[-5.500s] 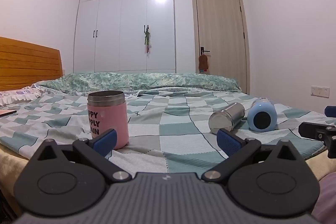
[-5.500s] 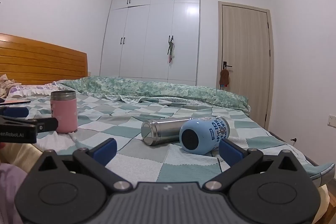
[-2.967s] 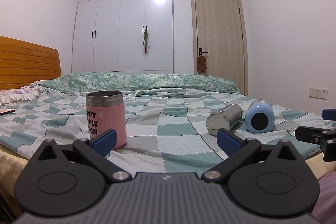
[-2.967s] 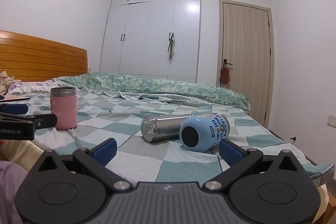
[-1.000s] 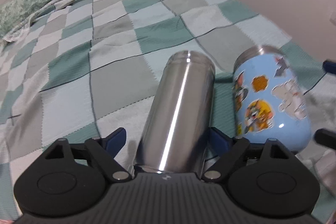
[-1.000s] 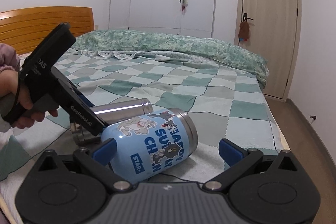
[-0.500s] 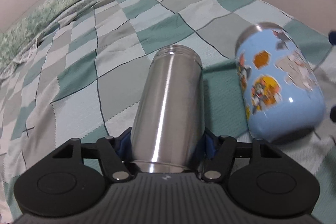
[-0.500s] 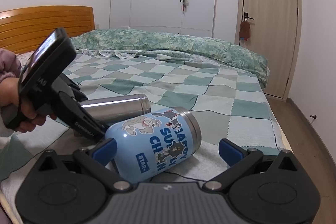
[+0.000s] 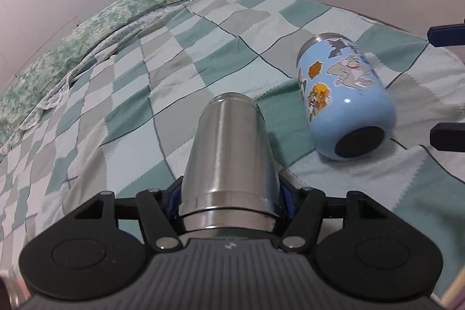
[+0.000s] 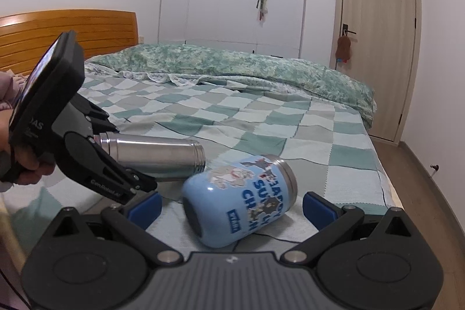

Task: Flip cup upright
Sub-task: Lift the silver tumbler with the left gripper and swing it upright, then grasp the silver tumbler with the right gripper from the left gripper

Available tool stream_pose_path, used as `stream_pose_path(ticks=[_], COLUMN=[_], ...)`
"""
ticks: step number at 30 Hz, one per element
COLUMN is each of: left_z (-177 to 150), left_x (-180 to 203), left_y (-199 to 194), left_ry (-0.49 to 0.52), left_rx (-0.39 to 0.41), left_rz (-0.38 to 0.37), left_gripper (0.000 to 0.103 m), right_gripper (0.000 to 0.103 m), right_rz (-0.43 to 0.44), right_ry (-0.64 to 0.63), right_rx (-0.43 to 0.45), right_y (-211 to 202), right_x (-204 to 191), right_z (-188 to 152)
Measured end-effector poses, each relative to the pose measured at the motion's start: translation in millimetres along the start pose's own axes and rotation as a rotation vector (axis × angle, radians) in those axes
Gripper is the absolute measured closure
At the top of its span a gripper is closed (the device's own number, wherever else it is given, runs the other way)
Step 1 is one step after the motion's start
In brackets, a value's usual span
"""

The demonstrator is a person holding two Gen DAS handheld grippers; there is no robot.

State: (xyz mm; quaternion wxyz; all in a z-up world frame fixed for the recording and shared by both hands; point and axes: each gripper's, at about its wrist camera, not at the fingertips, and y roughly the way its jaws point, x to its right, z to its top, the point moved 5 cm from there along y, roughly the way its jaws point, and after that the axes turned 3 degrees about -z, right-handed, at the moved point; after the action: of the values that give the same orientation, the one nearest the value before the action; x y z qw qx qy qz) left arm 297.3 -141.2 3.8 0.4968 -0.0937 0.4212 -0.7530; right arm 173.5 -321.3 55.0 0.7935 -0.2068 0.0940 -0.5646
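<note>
Steel fills the middle of our left wrist view: the flask [image 9: 229, 153] lies along the left claw [image 9: 229, 201], whose two fingers are clamped on its base end, its open mouth pointing away over the bed [image 9: 122, 95]. To its right the blue cup [image 9: 345, 98] lies on its side on the checked cover, dark base toward us, apart from the flask. At the right edge we see two finger tips of the right claw [image 9: 446, 83], one blue, one black.

From our right wrist view, we count two vessels: one flask [image 10: 157, 154] and one blue cup [image 10: 241, 199]. The cup lies tilted on the bed [image 10: 334, 141], between the spread fingers of the right claw [image 10: 232, 207], which stands wide apart and touches nothing. The left claw [image 10: 116, 164] grips the flask's near end at left; the flask's mouth is just beside the cup.
</note>
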Motion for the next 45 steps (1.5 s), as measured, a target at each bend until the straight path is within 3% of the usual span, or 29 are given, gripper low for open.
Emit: stream_pose_path(ticks=[7, 13, 19, 24, 26, 29, 30, 37, 45], left_z=[-33, -71, -105, -119, -120, -121, -121, -135, -178], left_x=[8, 26, 36, 42, 40, 39, 37, 3, -60], left_y=[-51, -89, -91, -85, -88, -106, -113, -159, -165], left_ry=[-0.067, -0.119, -0.268, -0.32, -0.337, -0.331, -0.33, -0.366, -0.408], left_rx=[0.044, 0.098, 0.077, 0.057, 0.072, 0.141, 0.168, 0.261, 0.228], left_rz=[0.035, 0.137, 0.16, 0.156, 0.131, 0.113, 0.107, 0.105, 0.132], left_gripper=[0.039, 0.039, 0.039, 0.039, 0.036, 0.006, 0.0, 0.0, 0.0], right_gripper=[0.0, 0.0, 0.0, 0.0, 0.0, 0.0, 0.0, 0.0, 0.0], right_rz=[0.029, 0.057, 0.068, 0.049, 0.041, 0.029, 0.028, 0.038, 0.112], right_ry=[-0.021, -0.034, -0.031, -0.029, -0.025, -0.018, -0.015, -0.012, 0.038], right_rx=[0.02, 0.028, 0.01, -0.011, -0.019, -0.022, -0.02, -0.018, -0.171], right_y=[-35, -60, -76, -86, -89, -94, -96, -100, -48], right_x=[-31, -56, -70, -73, -74, -74, -74, -98, -153], right_z=[3, -1, -11, -19, -20, -18, -17, 4, 10])
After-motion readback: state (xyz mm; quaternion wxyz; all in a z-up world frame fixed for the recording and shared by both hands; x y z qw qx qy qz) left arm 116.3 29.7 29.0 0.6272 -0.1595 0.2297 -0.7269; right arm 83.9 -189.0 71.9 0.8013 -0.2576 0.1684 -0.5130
